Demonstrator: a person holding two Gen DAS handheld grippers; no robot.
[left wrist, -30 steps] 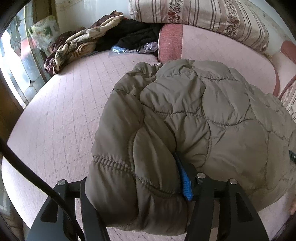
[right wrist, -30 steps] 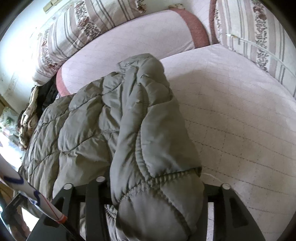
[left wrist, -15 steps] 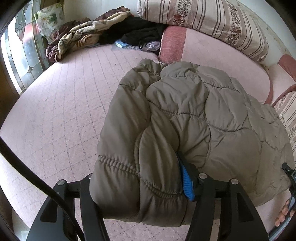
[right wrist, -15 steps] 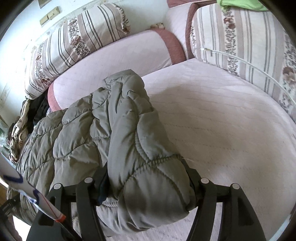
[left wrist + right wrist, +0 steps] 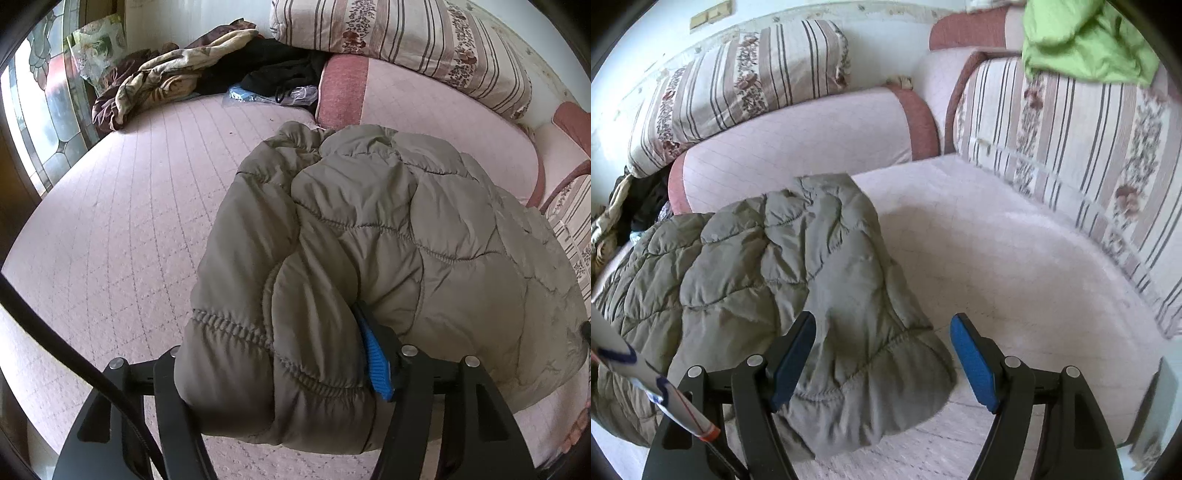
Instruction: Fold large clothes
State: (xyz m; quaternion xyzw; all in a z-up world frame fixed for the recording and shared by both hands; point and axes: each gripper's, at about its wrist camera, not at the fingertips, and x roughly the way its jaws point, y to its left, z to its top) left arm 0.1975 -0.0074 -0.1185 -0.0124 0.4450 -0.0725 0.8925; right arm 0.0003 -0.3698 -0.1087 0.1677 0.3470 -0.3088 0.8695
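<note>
An olive quilted puffer jacket [image 5: 388,236] lies folded on the pink quilted sofa seat [image 5: 122,229]. My left gripper [image 5: 280,373] is shut on the jacket's thick folded edge, which bulges between the black fingers; one blue pad [image 5: 376,362] shows. In the right wrist view the jacket [image 5: 768,280] lies flat on the seat, its cuffed edge under and just ahead of my right gripper [image 5: 882,354]. The right gripper is open and holds nothing, its blue pads [image 5: 971,362] spread wide above the fabric.
Striped floral cushions [image 5: 738,85] and a pink bolster [image 5: 798,136] line the sofa back. A pile of blankets and dark clothes [image 5: 192,74] sits at the far left corner. A green cloth [image 5: 1086,40] hangs over the right backrest. A stained-glass window [image 5: 40,110] is at left.
The right gripper has opened and let go of the jacket, which now lies on the seat. The left gripper stays shut on its edge.
</note>
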